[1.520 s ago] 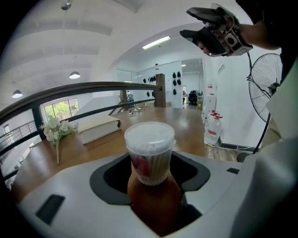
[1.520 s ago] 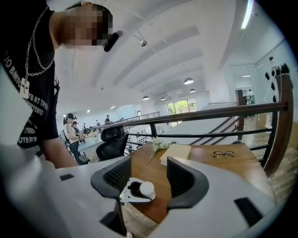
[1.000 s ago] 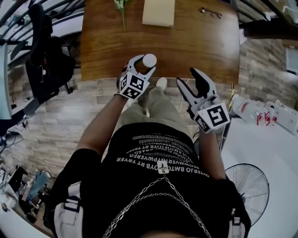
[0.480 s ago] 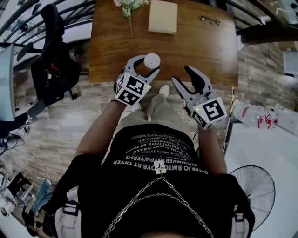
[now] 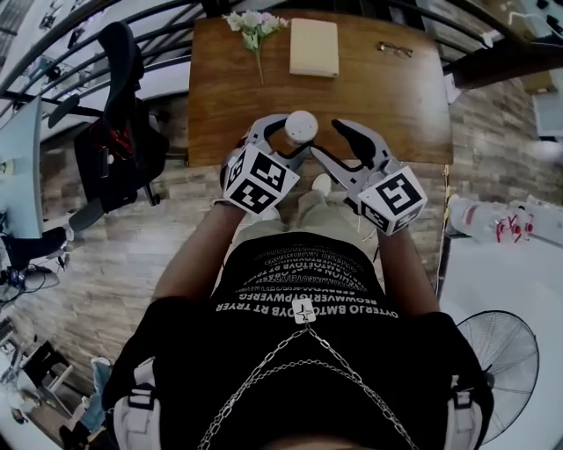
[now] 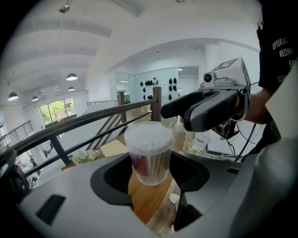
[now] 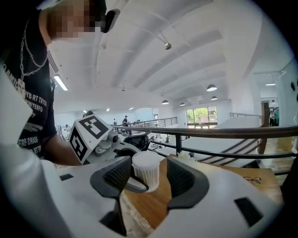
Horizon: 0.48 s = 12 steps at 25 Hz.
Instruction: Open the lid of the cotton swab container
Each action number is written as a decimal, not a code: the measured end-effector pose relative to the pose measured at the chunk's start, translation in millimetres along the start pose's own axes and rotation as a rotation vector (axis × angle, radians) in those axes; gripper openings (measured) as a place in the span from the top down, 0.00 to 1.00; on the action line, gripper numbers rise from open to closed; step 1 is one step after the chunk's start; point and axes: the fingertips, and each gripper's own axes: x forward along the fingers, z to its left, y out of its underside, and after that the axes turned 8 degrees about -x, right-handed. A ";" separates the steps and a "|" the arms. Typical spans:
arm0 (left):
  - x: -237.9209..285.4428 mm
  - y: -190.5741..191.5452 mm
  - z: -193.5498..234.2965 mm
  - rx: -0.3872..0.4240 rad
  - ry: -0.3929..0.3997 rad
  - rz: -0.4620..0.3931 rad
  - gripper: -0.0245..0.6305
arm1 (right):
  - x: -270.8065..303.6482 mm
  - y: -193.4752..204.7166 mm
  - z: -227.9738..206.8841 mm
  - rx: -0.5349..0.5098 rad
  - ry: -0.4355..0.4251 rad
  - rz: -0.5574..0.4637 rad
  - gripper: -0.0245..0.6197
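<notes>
Lid-opening step, just before contact: my left gripper [image 5: 283,141] is closed around the lower body of the cotton swab container [image 6: 150,165] and holds it upright, above the near edge of the wooden table [image 5: 387,105], about midway along that edge. The clear body shows packed swabs, and the white lid [image 7: 145,160] sits on top, apparently fully seated. My right gripper [image 5: 327,141] is just beside the container on its right, with its jaws wide and opening further. From its own view the lid stands in the gap between the two pads, but neither pad touches it yet. My judgement is that the task is at the approach to the lid, with nothing loosened so far. The next move calls for bringing the right jaws level with the lid's rim, closing on the lid alone and not on the body, then lifting or twisting while the left gripper keeps the body steady. A grip set too low could catch the body and only tug the whole container. Flowers [image 5: 253,22], a beige notebook [image 5: 314,47] and glasses [image 5: 394,48] lie along the far edge, well apart from the work. Compared with a second ago, the right gripper has come in from well off to the right, past the near edge, to beside the lid.
</notes>
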 end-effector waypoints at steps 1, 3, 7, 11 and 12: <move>-3.1 -2.7 -2.4 0.007 0.002 0.001 0.56 | 2.5 -4.1 3.5 -0.007 -0.011 0.000 0.59; -9.4 -7.0 -8.1 0.016 0.011 0.001 0.56 | 7.0 -11.8 10.3 -0.024 -0.027 0.006 0.58; -23.0 -11.7 -19.0 0.031 0.028 0.000 0.56 | 13.2 -18.9 20.6 -0.039 -0.042 0.051 0.55; -33.1 -15.2 -21.9 0.045 0.020 0.006 0.56 | 16.5 -22.8 26.7 -0.051 -0.046 0.100 0.53; -35.5 -14.8 -22.0 0.047 0.018 0.007 0.56 | 17.1 -23.3 29.2 -0.053 -0.045 0.110 0.53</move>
